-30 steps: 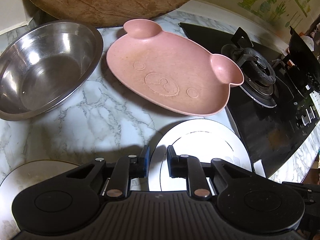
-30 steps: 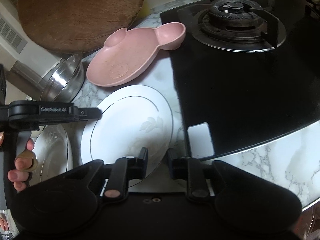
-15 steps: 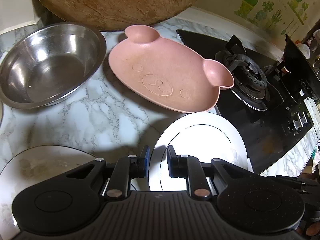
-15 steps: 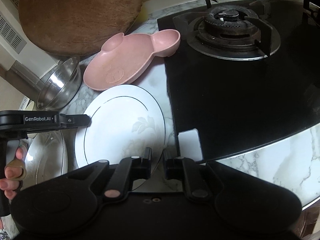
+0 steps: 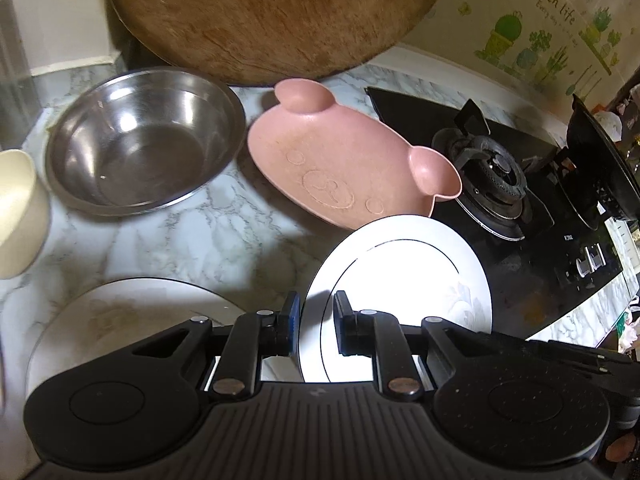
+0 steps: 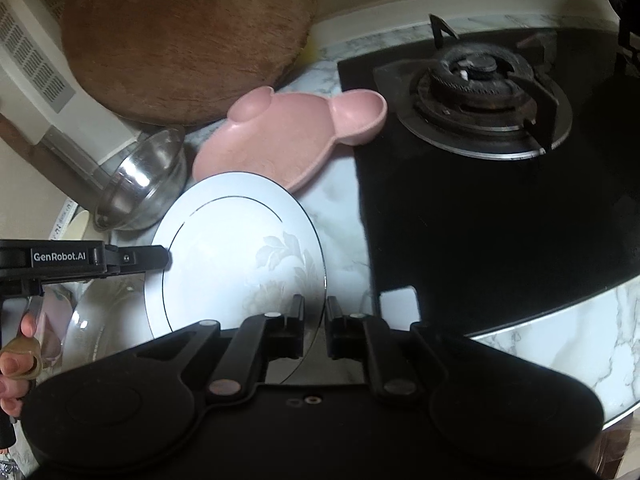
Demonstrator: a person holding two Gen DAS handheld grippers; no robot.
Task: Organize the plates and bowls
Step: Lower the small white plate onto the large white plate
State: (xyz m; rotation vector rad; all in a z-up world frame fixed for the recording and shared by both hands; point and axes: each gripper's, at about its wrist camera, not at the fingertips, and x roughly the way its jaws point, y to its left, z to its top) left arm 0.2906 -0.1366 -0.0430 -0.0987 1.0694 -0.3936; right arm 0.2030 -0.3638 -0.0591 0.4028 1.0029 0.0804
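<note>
Both grippers are clamped on the white plate [image 5: 404,264]: our left gripper [image 5: 316,320] pinches its left rim, our right gripper [image 6: 314,320] pinches the near right rim, and the plate hangs tilted between them above the marble counter [image 5: 192,236]. From the right wrist view, the left gripper's finger [image 6: 136,258] reaches the plate's left edge, with the hand [image 6: 16,364] holding it low at the picture's left side. Just beyond the plate lies the pink bear plate [image 5: 340,168], its far ear close to the steel bowl [image 5: 140,140] and its near ear overhanging the black stove [image 5: 516,216]. A big wooden board [image 5: 272,12] leans behind the bowl and the pink plate. Under our left gripper sits a second white plate [image 5: 132,312], flat on the counter, and a cream cup [image 5: 16,208] stands at the left edge near the steel bowl. The stove's burner [image 6: 476,76] lies to the right of the held plate.
</note>
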